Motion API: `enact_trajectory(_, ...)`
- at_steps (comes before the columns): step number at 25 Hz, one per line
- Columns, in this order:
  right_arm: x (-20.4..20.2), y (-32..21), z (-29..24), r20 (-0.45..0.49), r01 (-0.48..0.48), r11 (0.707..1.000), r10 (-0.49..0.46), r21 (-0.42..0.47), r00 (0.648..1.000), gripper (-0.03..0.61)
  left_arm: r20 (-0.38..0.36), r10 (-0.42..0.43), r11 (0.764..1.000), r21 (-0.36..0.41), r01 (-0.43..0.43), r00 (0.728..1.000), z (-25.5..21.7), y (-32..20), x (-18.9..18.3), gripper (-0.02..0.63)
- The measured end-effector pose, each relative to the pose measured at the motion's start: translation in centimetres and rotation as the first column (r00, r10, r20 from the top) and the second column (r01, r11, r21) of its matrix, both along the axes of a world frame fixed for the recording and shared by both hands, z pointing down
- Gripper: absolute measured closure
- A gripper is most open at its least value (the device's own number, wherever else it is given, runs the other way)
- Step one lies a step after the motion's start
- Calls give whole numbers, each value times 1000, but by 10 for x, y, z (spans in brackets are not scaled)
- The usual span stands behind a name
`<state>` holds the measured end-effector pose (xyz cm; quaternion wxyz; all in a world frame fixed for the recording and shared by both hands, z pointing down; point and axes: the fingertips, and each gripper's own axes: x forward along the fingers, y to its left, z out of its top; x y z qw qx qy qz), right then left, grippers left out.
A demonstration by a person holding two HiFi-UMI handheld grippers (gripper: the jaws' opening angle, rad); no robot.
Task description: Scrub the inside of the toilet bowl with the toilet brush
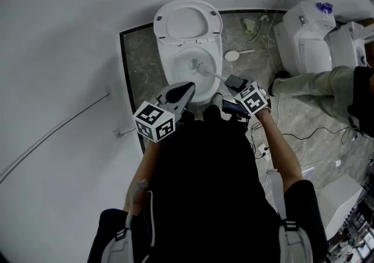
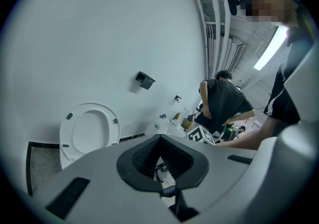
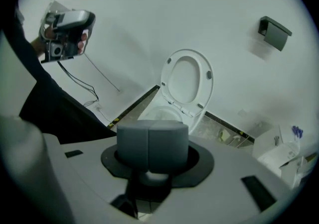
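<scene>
Site: white wall (image 1: 52, 51) behind a patch of grey tiled floor (image 1: 140, 57).

Operator stands facing toilet (image 1: 188, 22); seat (image 1: 186, 23) is raised against wall and bowl (image 1: 174, 72) is open below it. Second toilet (image 1: 304, 45) stands to the right, well apart. Second person (image 2: 222, 101) in dark top is further back; a trouser leg of theirs stretches across floor beside second toilet.

Left gripper (image 1: 186, 89) is held over front-left of bowl rim; in left gripper view (image 2: 159, 154) the ribbed pads (image 2: 142, 156) stand apart in a V, narrowing toward far end; floor shows through the gap; nothing between them, no contact w/ brush.

Right gripper (image 1: 235, 83) is at front-right of bowl; in right gripper view (image 3: 152, 141) the two grey fingertips are pressed flat together, seam central, clamped on handle of toilet brush (image 1: 210, 72).

Brush position: head is down inside bowl, near centre of the basin; handle slants up and right over rim into right gripper; contact of bristles w/ porcelain can't be confirmed.

Minor items: cables (image 1: 304, 133) lie loose on floor at right; white round item w/ short handle (image 1: 232, 55) lies on floor between the two toilets, type not determinable; black fixture (image 3: 274, 31) is mounted on wall.
</scene>
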<state>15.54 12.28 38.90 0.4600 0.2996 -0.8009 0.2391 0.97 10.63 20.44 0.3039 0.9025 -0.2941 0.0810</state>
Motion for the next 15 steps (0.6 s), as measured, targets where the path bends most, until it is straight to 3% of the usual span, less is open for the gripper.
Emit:
enact_trajectory(7,-15,8,-41,177,-129,991,125,13,976,417,-8,-33,999,7,33,999,8,7,-21,607)
enact_trajectory(15,-38,5,-92,326,-155,986,130,54,937,417,-10,-71,997,17,71,997,5,12,-37,607)
